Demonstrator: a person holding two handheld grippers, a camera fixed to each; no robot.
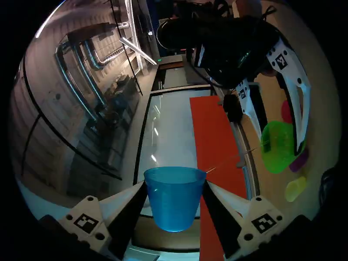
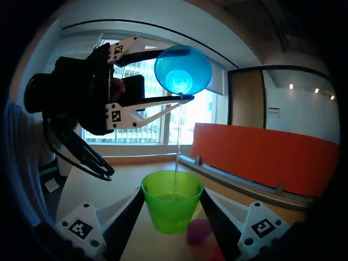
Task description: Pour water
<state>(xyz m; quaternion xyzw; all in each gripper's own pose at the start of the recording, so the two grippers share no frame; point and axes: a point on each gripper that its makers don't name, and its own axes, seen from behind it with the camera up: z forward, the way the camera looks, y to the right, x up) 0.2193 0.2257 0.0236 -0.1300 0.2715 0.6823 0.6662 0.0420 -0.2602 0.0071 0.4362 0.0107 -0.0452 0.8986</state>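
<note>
My left gripper (image 1: 174,187) is shut on a translucent blue cup (image 1: 174,204), which is tipped over. In the right gripper view this left gripper (image 2: 185,74) hangs high with the blue cup (image 2: 182,69) mouth-down toward the camera. A thin stream of water (image 2: 177,135) falls from its rim into a green cup (image 2: 172,209). My right gripper (image 2: 172,193) is shut on that green cup, which stands upright with a little water in it. The left gripper view shows the right gripper (image 1: 280,145) holding the green cup (image 1: 276,148) off to the right.
A wooden table (image 2: 130,174) lies below, with a purple cup (image 2: 199,230) just under the green one. A yellow cup (image 1: 296,188) sits nearby. An orange partition (image 2: 269,156) runs along the table's edge, a window (image 2: 130,126) behind. Black cables (image 2: 82,156) hang from the left gripper.
</note>
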